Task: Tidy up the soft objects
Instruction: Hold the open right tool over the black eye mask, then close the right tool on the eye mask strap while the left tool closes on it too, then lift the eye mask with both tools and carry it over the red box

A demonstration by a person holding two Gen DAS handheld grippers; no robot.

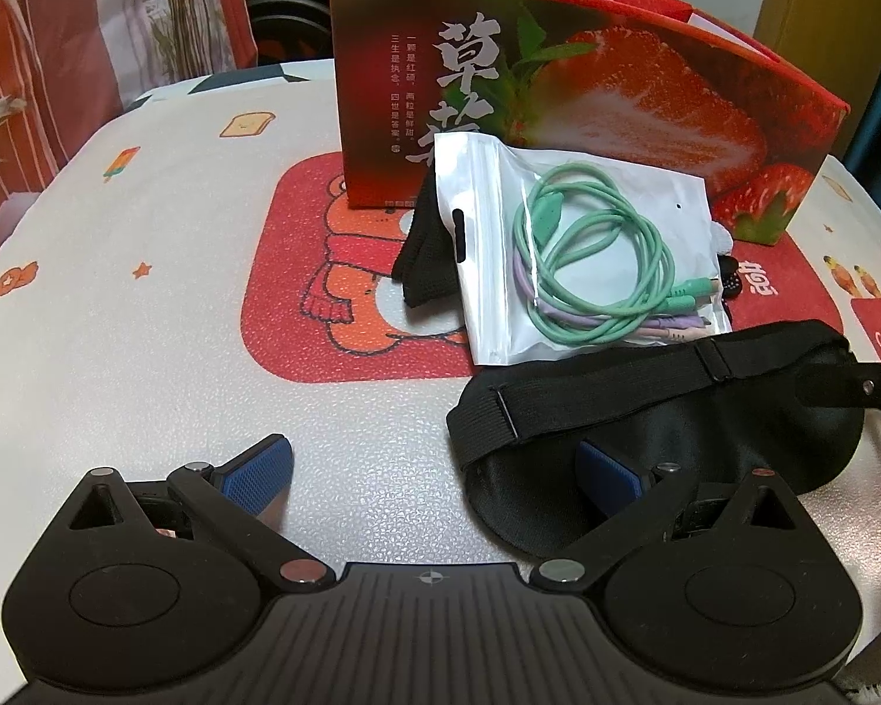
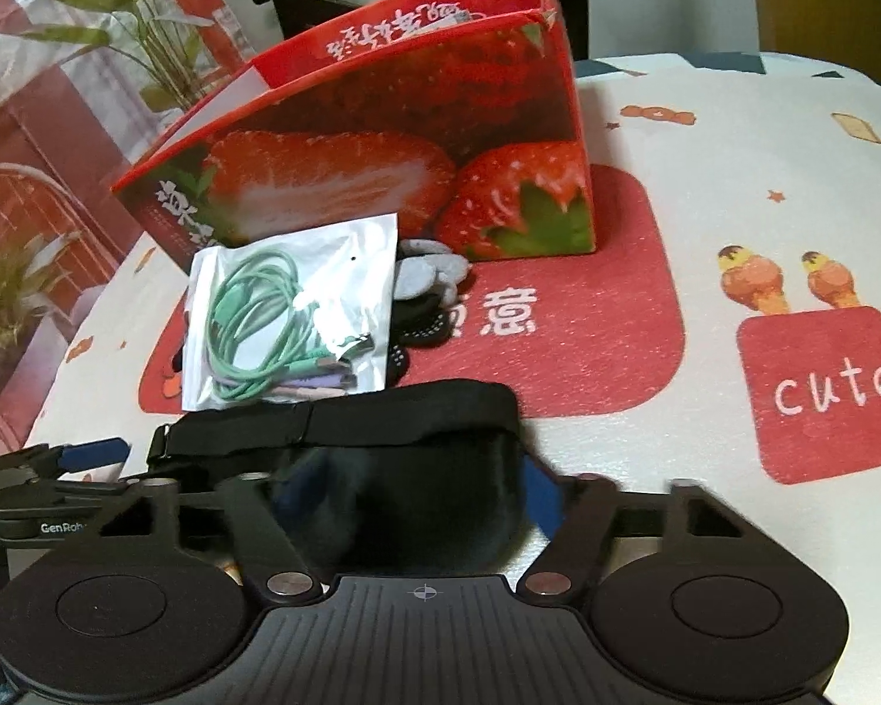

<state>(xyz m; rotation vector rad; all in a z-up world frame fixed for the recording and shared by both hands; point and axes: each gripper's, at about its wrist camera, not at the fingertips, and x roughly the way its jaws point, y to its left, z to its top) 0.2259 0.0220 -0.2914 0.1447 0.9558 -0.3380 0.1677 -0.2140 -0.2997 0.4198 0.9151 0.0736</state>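
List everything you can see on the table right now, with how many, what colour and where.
Strawberry box: one, red, open-topped, at the back of the table.
Clear bag of cables: one, green and purple cables inside, lying in front of the box.
Eye mask: one, black with elastic strap, nearest the tools.
Dark fabric items: black, partly hidden under the bag; count unclear.
Grey padded piece: one, beside the bag at the box's foot.
Tablecloth: one, white with red cartoon patches.
Left tool: one, black with blue pads, jaws open, one finger over the mask.
Right tool: one, black, jaws around the mask's end; blurred.
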